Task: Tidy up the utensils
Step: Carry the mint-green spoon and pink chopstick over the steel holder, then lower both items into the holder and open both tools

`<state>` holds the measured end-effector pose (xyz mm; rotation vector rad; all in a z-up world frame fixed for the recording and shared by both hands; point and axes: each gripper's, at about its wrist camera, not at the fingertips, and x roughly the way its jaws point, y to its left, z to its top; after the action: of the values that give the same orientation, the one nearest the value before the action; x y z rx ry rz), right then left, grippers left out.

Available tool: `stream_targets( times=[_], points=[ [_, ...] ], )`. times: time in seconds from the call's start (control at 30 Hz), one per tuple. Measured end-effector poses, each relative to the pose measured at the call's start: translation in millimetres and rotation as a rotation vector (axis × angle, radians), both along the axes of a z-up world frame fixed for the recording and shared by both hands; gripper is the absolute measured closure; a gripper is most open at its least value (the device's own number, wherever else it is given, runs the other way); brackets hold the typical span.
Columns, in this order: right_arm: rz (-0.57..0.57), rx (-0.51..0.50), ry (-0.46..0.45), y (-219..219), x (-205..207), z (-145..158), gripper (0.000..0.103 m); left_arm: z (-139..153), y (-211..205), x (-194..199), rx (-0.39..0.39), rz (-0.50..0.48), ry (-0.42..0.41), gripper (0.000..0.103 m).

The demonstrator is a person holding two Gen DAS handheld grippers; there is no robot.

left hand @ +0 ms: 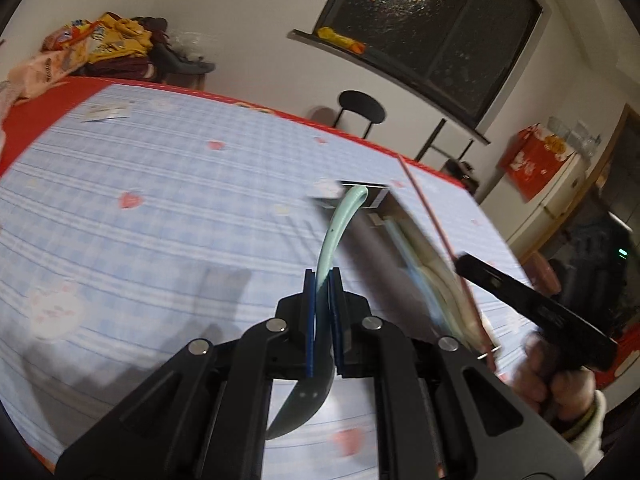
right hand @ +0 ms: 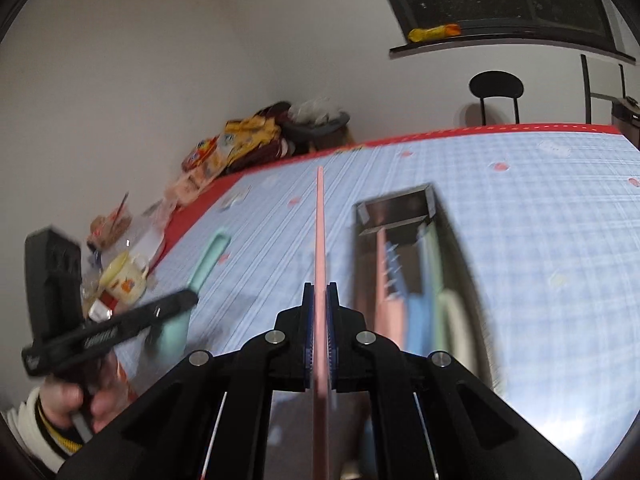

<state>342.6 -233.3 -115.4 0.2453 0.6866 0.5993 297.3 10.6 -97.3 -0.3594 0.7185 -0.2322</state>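
Observation:
My left gripper (left hand: 323, 276) is shut on a mint-green spoon (left hand: 340, 224); the handle curves up ahead of the pads and the bowl hangs below them. My right gripper (right hand: 320, 288) is shut on a thin pink utensil (right hand: 321, 220), seen edge-on and pointing away over the table. Right of it lies a long metal tray (right hand: 400, 202) holding pink, blue and green utensils, all blurred. The left wrist view shows that tray (left hand: 376, 188) beyond the spoon tip, with the right gripper (left hand: 466, 264) and its pink utensil (left hand: 432, 220) over it. In the right wrist view, the left gripper (right hand: 192, 298) and spoon (right hand: 212, 256) are at the left.
A blue checked cloth with a red border (left hand: 160, 200) covers the table. A mug (right hand: 124, 276) and small clutter sit at its left edge, and snack bags (right hand: 240, 140) are piled at the far corner. A black chair (right hand: 496, 84) stands behind the table.

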Motion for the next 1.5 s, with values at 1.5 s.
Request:
stream_targets(
  times=[1.5],
  points=[
    [-0.081,0.011,0.135,-46.9,32.2,-45.7,0.097,-70.2,-107.5,57.9,-0.592,0.149,0.264,0.091]
  ],
)
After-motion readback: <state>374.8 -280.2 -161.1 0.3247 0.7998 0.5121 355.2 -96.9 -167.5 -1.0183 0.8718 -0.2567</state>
